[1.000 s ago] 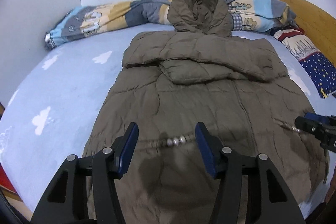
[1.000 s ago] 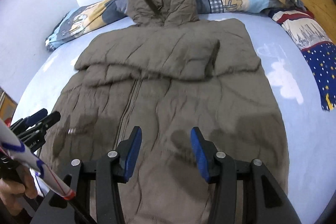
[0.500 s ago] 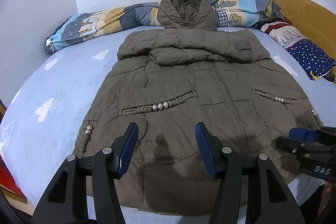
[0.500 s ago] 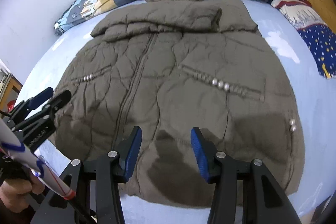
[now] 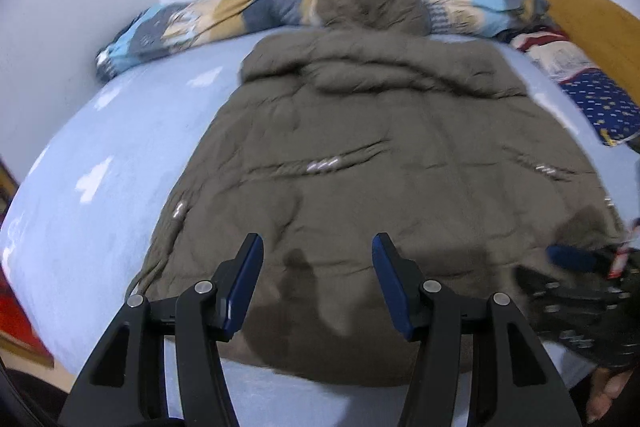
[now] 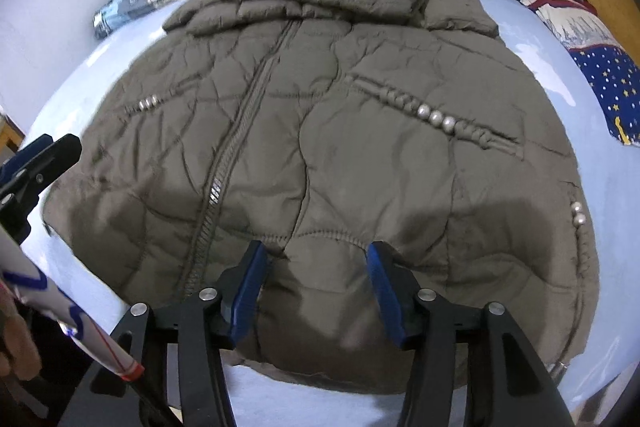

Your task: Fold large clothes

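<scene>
A large olive-brown hooded padded coat (image 5: 380, 155) lies flat on a light blue bed, front up, sleeves folded across the chest, hood toward the wall. It also fills the right wrist view (image 6: 340, 131), with its zip (image 6: 236, 155) running down the middle. My left gripper (image 5: 318, 255) is open and empty, above the hem on the coat's left side. My right gripper (image 6: 316, 263) is open and empty, above the hem right of the zip. Each gripper shows at the edge of the other's view: the right gripper (image 5: 576, 267), the left gripper (image 6: 36, 163).
The blue cloud-print bed sheet (image 5: 100, 179) surrounds the coat. A patterned quilt (image 5: 192, 23) and a star-print pillow (image 6: 608, 79) lie along the head. A wooden headboard (image 5: 580, 11) is at right. White walls stand behind and left.
Both grippers have pulled back toward the foot of the bed and then moved in closer to the hem. The coat has not moved. Both stay open.
</scene>
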Available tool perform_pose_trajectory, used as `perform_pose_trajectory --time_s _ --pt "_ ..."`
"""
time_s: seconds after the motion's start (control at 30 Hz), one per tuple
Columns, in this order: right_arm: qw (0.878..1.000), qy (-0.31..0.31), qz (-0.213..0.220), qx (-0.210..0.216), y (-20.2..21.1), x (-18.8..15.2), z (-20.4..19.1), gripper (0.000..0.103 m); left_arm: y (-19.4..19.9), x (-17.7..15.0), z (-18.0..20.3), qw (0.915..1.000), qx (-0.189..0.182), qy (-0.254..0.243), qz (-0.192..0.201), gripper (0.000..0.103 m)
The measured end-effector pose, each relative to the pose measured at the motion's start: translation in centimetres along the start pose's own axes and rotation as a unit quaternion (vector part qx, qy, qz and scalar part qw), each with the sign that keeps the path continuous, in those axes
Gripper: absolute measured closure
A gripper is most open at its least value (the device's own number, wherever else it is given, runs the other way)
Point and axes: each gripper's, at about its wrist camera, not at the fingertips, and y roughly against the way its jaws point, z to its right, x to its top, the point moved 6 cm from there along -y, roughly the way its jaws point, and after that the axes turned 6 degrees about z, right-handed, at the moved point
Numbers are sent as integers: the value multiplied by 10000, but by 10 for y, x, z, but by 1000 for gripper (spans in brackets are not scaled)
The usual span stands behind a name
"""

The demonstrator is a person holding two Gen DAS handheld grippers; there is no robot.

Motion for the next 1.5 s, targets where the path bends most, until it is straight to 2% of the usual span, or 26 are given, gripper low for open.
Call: perform_pose_trajectory --time_s 0.1,0.2,0.3,0.37,0.47,0.6,0.7,0.8,0.9,1.03,1.17,1.2,1.27,1.3,1.33,1.37,1.43,1.5 --pt "10000 -43 56 71 7 0 1 45 -15 -12 -17 9990 260 -13 -354 47" --pt "9988 -290 319 243 26 4 12 45 -29 -28 -27 9964 217 138 -802 47" --pt "9975 -599 370 61 33 1 34 45 -23 -25 -27 9965 187 173 -792 47" --pt "9959 -901 117 24 24 -8 49 45 -10 -10 -26 9977 -1 425 -526 47" --pt "9946 -1026 -69 105 14 -17 53 45 14 25 -25 9991 -62 423 -22 47" --pt "9923 -1160 186 399 34 -6 55 45 43 74 -29 9972 -47 356 651 47" --pt "9882 -1350 454 569 58 10 59 45 52 108 -35 9955 -86 495 800 47" --pt "9841 -1439 665 797 86 27 63 45 56 139 -35 9912 -481 988 737 47" --pt "9834 -1319 882 883 121 56 64 45 64 165 -28 9791 -1194 1547 564 47" --pt "9807 -1111 1355 873 180 101 68 43 96 200 10 9682 -1916 1481 633 47" --pt "9744 -1032 1804 863 230 137 75 38 135 203 57 9405 -2999 1562 351 47" --pt "9722 -1058 1905 860 242 145 79 38 149 200 73 9296 -3365 1483 252 47" --pt "9686 -1049 2090 846 261 157 82 38 172 196 95 9140 -3879 1176 184 47" --pt "9679 -993 2165 800 268 164 83 38 181 197 99 9110 -3978 1055 284 47" --pt "9675 -908 2271 649 276 173 84 38 185 198 98 9129 -3940 978 439 47" --pt "9674 -872 2314 548 278 178 84 37 185 203 91 9216 -3707 867 749 47" --pt "9679 -815 2337 443 281 193 85 36 169 209 69 9459 -2938 758 1150 44" --pt "9687 -782 2316 437 277 206 84 36 137 216 33 9632 -2087 920 1424 44"
